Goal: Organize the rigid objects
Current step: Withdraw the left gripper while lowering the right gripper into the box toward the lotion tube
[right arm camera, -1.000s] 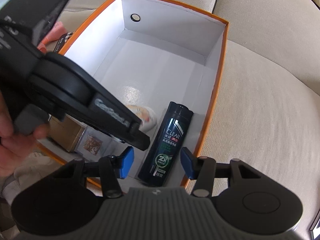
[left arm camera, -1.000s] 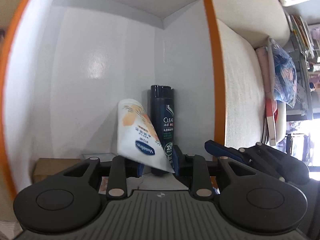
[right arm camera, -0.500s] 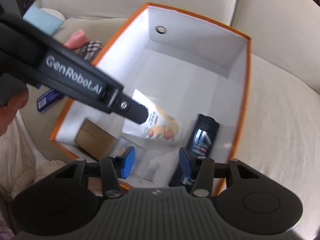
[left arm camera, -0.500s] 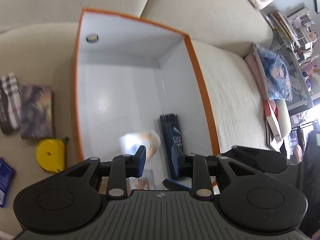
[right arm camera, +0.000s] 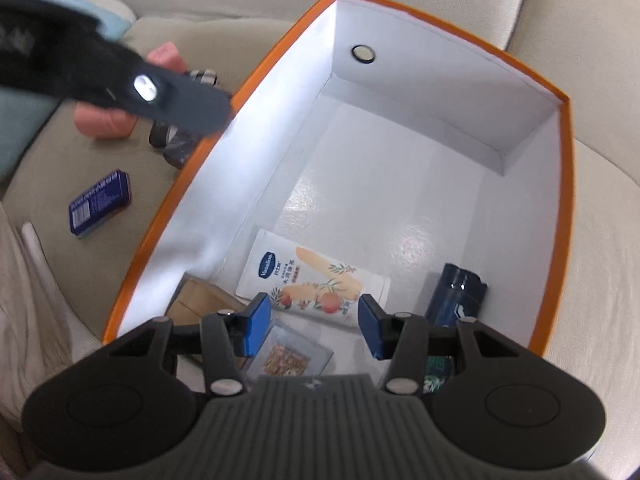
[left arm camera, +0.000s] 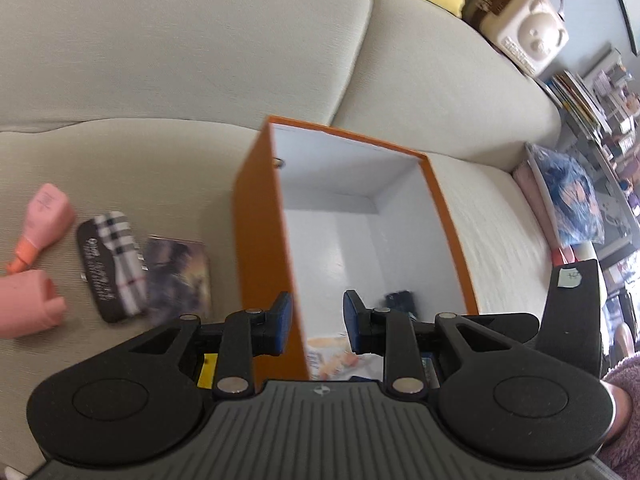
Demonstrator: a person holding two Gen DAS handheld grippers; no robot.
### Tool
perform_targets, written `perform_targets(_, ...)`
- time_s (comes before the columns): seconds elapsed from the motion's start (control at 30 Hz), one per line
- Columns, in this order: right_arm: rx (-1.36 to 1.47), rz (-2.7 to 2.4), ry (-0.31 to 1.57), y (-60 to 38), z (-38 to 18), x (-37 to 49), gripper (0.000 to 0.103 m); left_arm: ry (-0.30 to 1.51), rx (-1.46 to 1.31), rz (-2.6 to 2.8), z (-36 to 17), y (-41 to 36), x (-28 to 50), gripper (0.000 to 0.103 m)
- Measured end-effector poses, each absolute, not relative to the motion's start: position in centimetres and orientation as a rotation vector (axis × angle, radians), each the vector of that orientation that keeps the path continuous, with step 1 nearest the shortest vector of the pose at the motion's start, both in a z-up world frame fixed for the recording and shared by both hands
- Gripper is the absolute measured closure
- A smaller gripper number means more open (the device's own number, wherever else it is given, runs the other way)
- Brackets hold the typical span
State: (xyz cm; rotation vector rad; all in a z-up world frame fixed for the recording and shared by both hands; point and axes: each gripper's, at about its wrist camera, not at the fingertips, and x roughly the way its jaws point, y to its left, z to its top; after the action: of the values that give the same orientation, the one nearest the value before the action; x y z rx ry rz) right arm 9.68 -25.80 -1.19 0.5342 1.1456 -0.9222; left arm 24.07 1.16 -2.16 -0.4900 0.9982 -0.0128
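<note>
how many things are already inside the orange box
4 visible: a white tube lying mid-floor, a dark bottle by the right wall, a brown carton in the near-left corner, and a clear-cased card at the near edge. The right gripper may hide more.

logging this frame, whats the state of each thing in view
orange box: open, no lid
Vaseline tube: lying flat in box
Clear shampoo bottle: lying in box, capped
left gripper: open, empty
right gripper: open, empty
blue tin: on sofa, closed
</note>
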Motion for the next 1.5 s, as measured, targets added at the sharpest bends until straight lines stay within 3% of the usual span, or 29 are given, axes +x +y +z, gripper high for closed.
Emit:
perform_targets(0.37, 0.422, -0.725, 1.404, -29.7, -5.0, 13.0, 0.053, 1.062, -0.525, -0.074, -5.4, 2.2, 25.2, 0.072)
perform_targets(0.5, 0.405, -0.661, 1.473, -30.7, -6.5, 13.6, 0.049, 1.075, -0.516, -0.092, -6.2, 1.9, 25.7, 0.072)
perform_targets(0.73, 0.581, -0.771, 1.443, -33.0, -6.5, 11.0, 0.056, 1.083, -0.52, -0.099, -7.1, 1.9, 26.2, 0.079)
perform_targets(0.83, 0.581, -0.81, 1.442, -33.1, -6.5, 10.2, 0.056, 1.084, -0.514, -0.095, -7.1, 1.7, 26.2, 0.079)
perform_targets(0.97, 0.557, -0.804, 1.435, -32.8, -7.0, 11.1, 0.048, 1.087, -0.516, -0.09, -7.1, 1.7, 26.2, 0.079)
perform_targets(1.07, 0.555, -0.841, 1.472, -32.8, -8.2, 11.6, 0.053, 1.09, -0.52, -0.087, -7.1, 1.8, 26.2, 0.079)
perform_targets(1.5, 0.944, -1.028, 1.262, -30.9, -6.7, 6.6, 0.054, 1.098, -0.509, -0.072, -6.9, 1.1, 26.1, 0.079)
